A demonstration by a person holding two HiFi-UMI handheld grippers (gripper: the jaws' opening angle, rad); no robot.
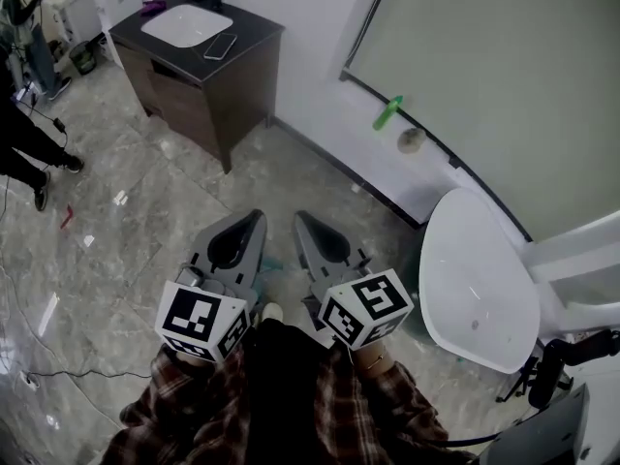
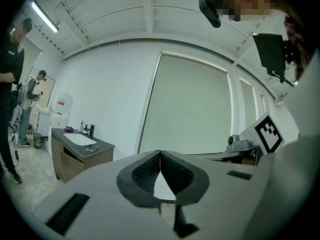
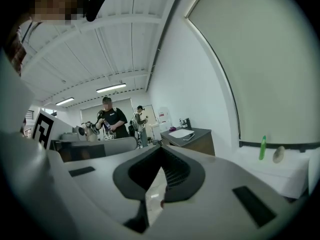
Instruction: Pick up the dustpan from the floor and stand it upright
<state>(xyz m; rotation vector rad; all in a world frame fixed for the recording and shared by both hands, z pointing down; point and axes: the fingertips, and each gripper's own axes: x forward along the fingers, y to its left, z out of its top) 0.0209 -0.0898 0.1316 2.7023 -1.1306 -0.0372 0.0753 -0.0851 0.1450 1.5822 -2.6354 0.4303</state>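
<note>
Two grippers, nothing in either: left gripper [image 2: 160,152] closed tip to tip on air, right gripper [image 3: 160,148] closed the same way, both held level above the floor [image 1: 145,221]. No dustpan to be found in any view, so probably either not yet begun or already done; cannot tell which. If not begun, next move: find the dustpan, tip one gripper down toward the floor, spread its jaws, close on the handle.

Only in the head view: grey floor tiles, dark desk [image 1: 247,42] with basin [image 1: 186,24] and phone [image 1: 220,46], white oval seat [image 1: 480,279]. Only in the right gripper view: standing people [image 3: 114,121] far down the room. In the left gripper view, absent from the head view: ceiling with strip light [image 2: 45,16].
</note>
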